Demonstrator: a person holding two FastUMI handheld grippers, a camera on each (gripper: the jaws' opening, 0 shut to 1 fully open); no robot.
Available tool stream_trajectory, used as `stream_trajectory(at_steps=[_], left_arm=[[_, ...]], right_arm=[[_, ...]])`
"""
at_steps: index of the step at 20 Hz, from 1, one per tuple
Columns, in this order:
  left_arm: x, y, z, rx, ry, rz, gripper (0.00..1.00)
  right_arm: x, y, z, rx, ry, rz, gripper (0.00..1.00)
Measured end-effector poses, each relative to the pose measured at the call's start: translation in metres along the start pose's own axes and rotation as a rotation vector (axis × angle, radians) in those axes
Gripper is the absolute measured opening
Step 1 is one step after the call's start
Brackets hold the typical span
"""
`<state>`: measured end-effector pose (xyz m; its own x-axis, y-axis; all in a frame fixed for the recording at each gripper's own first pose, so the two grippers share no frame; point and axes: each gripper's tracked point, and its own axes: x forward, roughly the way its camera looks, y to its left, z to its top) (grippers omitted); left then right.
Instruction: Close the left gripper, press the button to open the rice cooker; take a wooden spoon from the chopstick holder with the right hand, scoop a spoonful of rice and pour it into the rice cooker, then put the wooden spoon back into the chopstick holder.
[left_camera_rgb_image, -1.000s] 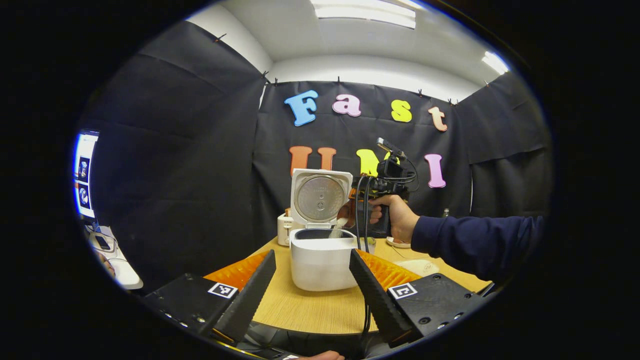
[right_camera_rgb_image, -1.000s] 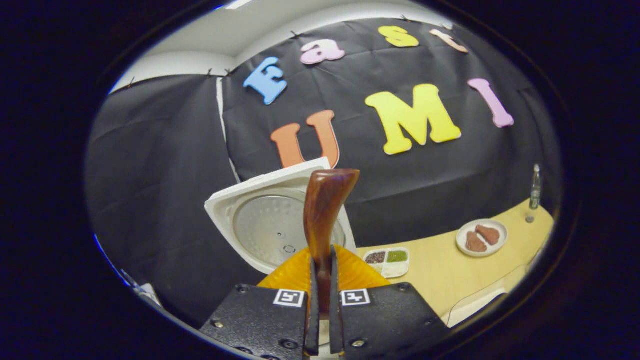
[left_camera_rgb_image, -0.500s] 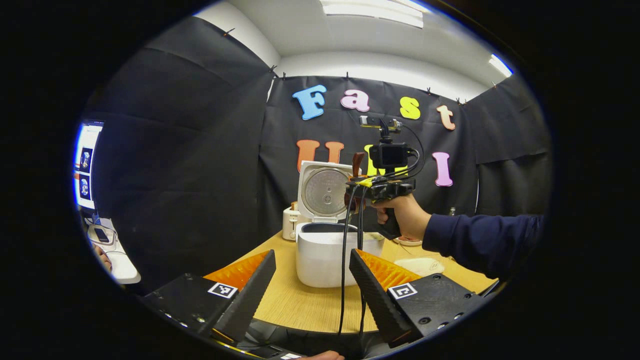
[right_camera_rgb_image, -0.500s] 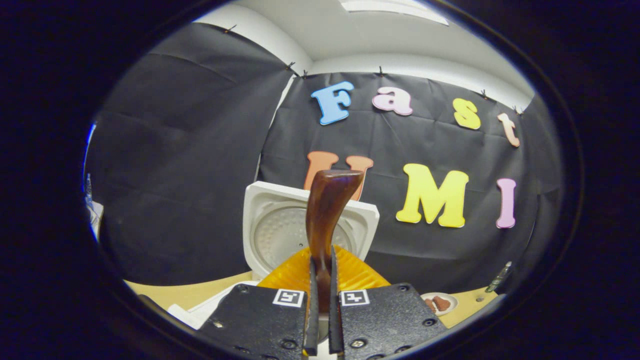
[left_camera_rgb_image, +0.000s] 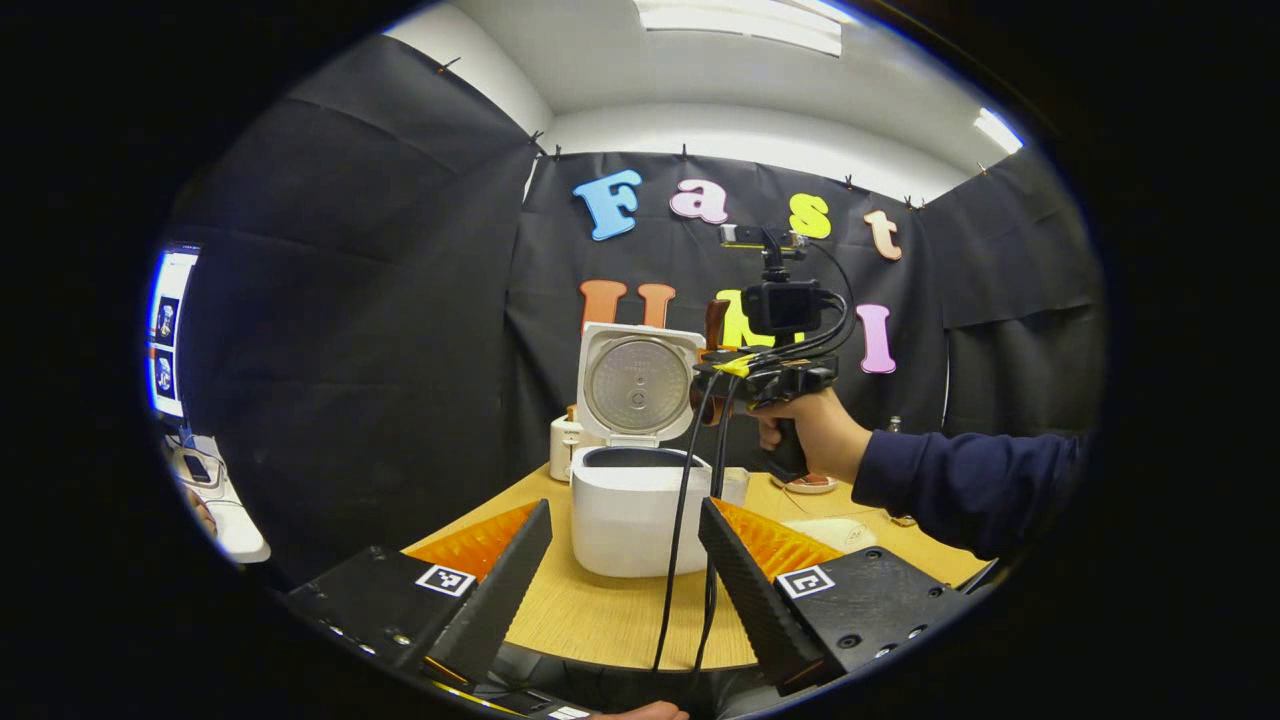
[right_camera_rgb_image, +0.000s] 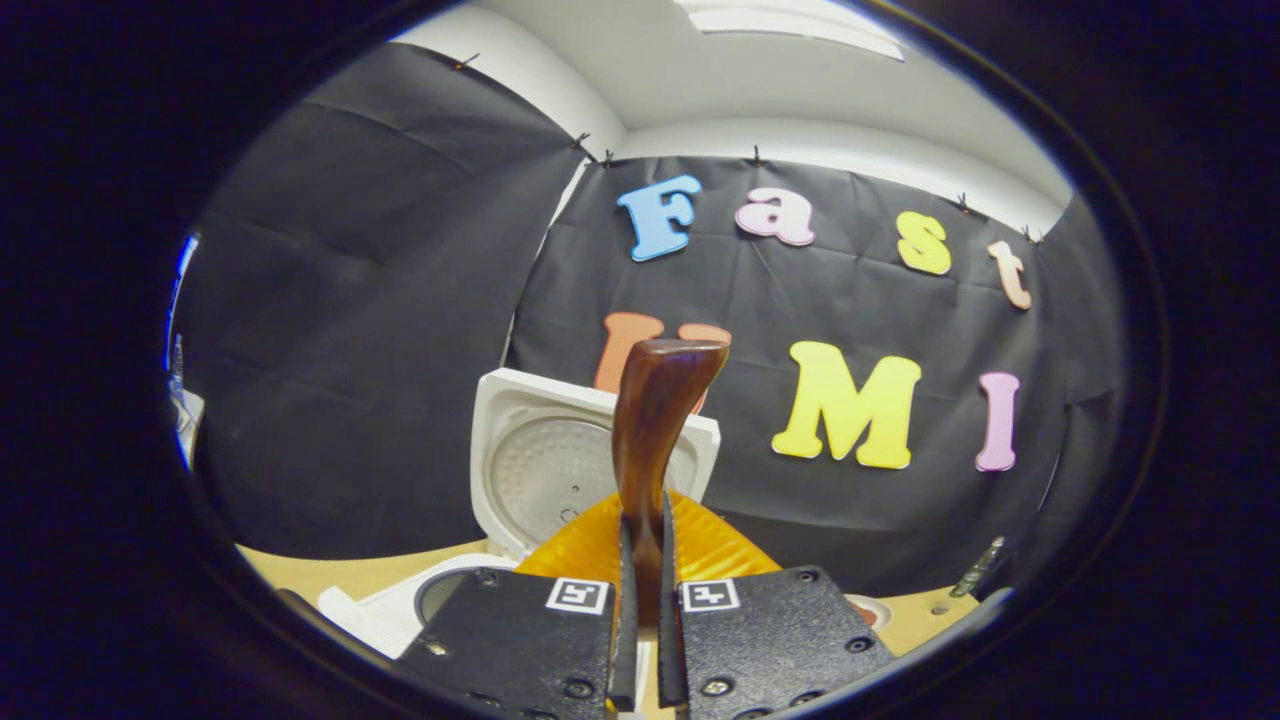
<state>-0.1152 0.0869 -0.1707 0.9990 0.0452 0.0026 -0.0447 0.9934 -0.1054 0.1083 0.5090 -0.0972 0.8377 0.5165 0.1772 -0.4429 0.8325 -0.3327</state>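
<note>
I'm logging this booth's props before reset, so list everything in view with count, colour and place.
Rice cooker: one, white, lid raised, on the table's middle.
Wooden spoon: one, dark brown, upright in the right gripper.
Toaster-like appliance: one, white, behind the cooker on its left.
Plate: one, white, holding something reddish, behind the hand.
Flat pale item: one, right of the cooker; kind unclear.
Table: one, light wood.
Monitor: one, lit, far left.
Left gripper: black and orange, jaws apart.
Right gripper: black and orange, jaws clamped on the spoon.
Hand: one, dark blue sleeve, holding the right gripper.
</note>
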Motion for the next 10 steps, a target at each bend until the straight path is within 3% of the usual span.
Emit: stream_trajectory(at_steps=[10], left_arm=[[0.015,-0.063,0.020,0.004,-0.024,-0.045,0.94]], right_arm=[[-0.090,-0.120,0.025,0.017,-0.004,-0.079,0.14]])
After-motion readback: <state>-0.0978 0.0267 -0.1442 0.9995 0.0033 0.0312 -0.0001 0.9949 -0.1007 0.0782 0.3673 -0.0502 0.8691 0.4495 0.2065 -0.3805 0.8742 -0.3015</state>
